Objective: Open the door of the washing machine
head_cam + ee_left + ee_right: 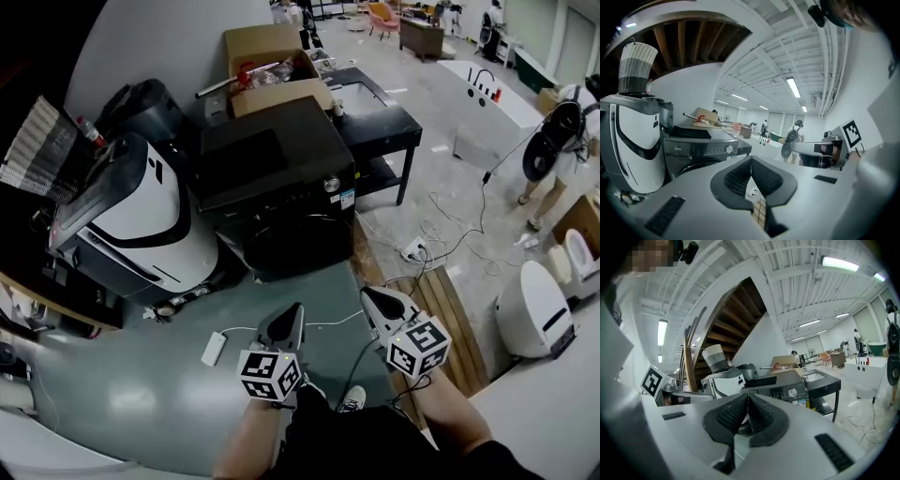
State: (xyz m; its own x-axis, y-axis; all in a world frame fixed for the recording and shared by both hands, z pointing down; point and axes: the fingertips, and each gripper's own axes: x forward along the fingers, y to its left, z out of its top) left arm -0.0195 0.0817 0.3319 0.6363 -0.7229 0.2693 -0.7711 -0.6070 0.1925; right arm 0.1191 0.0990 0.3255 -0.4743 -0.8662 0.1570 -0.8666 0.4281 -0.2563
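A black front-loading washing machine (pixel 281 187) stands ahead of me on the grey floor, its round door (pixel 295 246) closed. It also shows in the left gripper view as the washing machine (pixel 701 152) and in the right gripper view as the washing machine (pixel 787 389). My left gripper (pixel 296 307) and right gripper (pixel 366 292) hang side by side well short of the door, both pointing toward it. Both are shut with nothing between the jaws, as the left gripper (pixel 751 161) and right gripper (pixel 748 397) show up close.
A white and grey appliance (pixel 131 220) leans left of the washer. A black sink table (pixel 384 127) and a cardboard box (pixel 272 70) stand behind it. A power strip (pixel 215 349) and cables lie on the floor; wooden planks (pixel 441 309) lie to the right. A person (pixel 562 141) stands far right.
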